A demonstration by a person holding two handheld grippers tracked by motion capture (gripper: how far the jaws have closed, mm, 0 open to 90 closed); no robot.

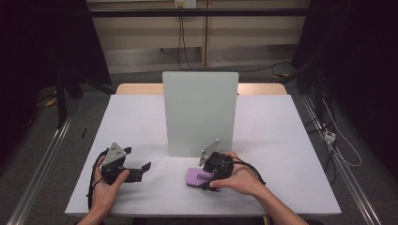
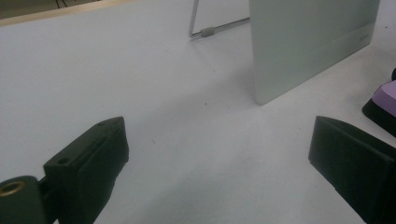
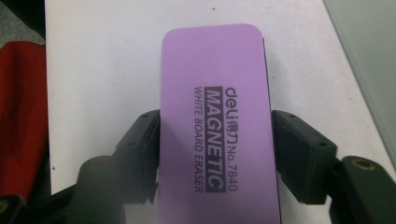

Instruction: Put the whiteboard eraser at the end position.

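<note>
Two hand-held grippers work a white table seen from above: the left gripper rests at about eight o'clock on the tabletop, its jaws spread wide on nothing, while the right gripper sits at about five o'clock, tipped down over a purple whiteboard eraser that lies flat on the cloth. An upright pale-green board stands at the centre, its foot just beyond the eraser toward twelve o'clock. From the left gripper view, both black jaws stand far apart over bare table, the board rising at one o'clock on its wire stand and a corner of the eraser showing at three o'clock. From the right gripper view, the eraser, lettered "MAGNETIC WHITE BOARD ERASER", runs lengthwise between the jaws, which flank its two long sides closely; whether the pads press it cannot be told. A red object lies at nine o'clock, off the table's edge.
</note>
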